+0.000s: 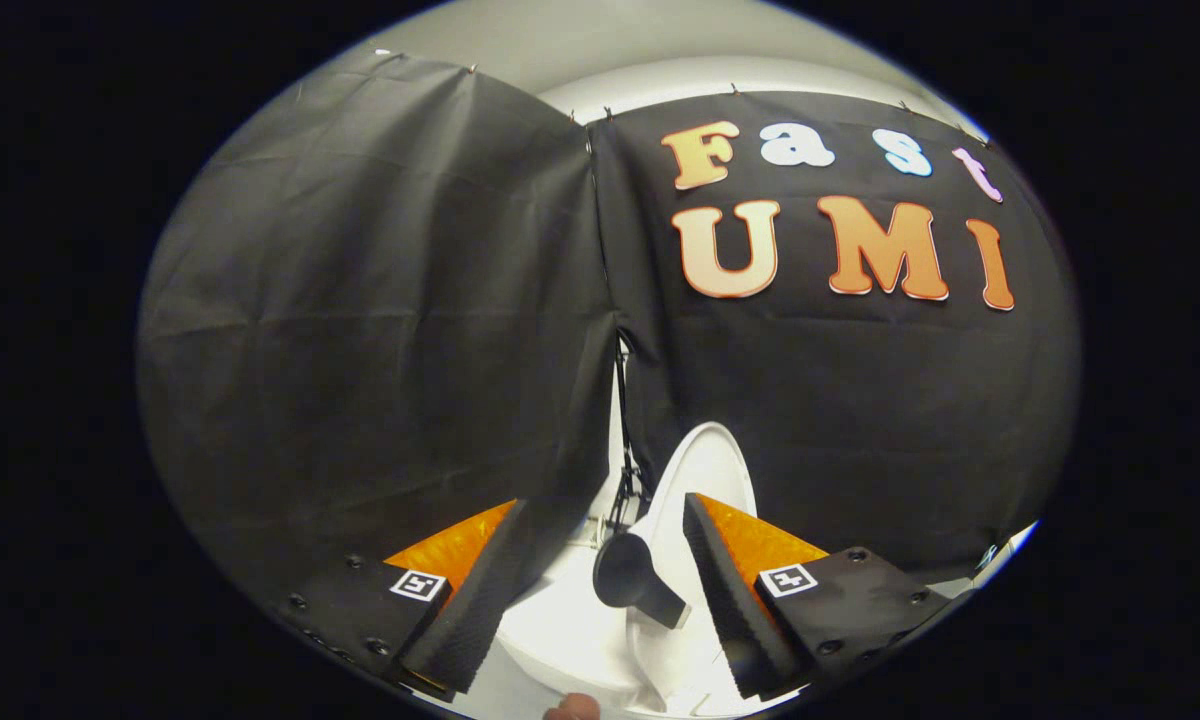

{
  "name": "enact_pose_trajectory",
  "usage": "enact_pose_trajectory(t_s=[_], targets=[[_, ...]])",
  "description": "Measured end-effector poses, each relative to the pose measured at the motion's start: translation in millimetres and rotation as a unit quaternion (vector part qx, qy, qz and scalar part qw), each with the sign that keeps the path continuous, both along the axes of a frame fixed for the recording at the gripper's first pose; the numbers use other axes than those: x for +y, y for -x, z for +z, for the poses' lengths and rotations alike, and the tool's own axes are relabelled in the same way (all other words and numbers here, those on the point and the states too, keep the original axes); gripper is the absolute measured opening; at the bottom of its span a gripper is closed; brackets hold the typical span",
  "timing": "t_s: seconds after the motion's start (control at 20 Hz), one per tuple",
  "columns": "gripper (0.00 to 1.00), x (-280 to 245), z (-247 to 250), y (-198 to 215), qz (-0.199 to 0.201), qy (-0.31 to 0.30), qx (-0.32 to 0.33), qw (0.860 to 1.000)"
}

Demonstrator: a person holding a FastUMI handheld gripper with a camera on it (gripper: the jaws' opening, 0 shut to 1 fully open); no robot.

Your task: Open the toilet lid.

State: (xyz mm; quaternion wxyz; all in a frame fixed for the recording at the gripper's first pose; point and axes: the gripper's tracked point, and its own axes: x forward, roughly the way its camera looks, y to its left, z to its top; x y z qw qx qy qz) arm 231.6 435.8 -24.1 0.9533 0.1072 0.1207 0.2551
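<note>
Gripper view, facing the booth's black cloth wall [380, 320]. The gripper [600, 590] was held low over a white toilet [560, 640], its jaws standing apart with nothing pressed between them. The toilet lid [705, 470] appeared already raised: a white oval panel stood nearly upright just beyond the right finger [730, 610] and leaned back against the cloth. Whether it rested fully on its stop could not be told. Between the fingers, and slightly ahead of them, sat a dark rounded knob with a short stem [630, 575], seemingly a handle fixed to the lid's face; neither finger touched it. Behind it a thin dark cable [622, 440] ran down the seam where the two cloth panels met.

Judged from this pose, the lifting step was close to finished. To complete it well, the lid should be eased back until it stays up unaided, the push kept gentle and in line with the hinge so that the panel neither bounces forward nor twists; the fingers should then come away from the handle without brushing it.

Count: one toilet, one lid, one handle, one cable, two cloth panels, two fingers, each bearing one square marker [788, 579]. A fingertip of the person [572, 708] showed at the near rim of the toilet.
</note>
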Motion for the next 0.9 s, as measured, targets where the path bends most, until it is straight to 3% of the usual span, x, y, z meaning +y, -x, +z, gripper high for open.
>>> enact_pose_trajectory(t_s=[0.2,0.45,0.9], targets=[[0.98,-60.7,51.0,-1.7,-0.042,0.000,-0.055,0.998],[0.98,-171.4,67.2,-7.9,-0.118,0.009,-0.069,0.991],[0.98,-352.5,26.5,21.6,-0.212,0.080,-0.077,0.971]])
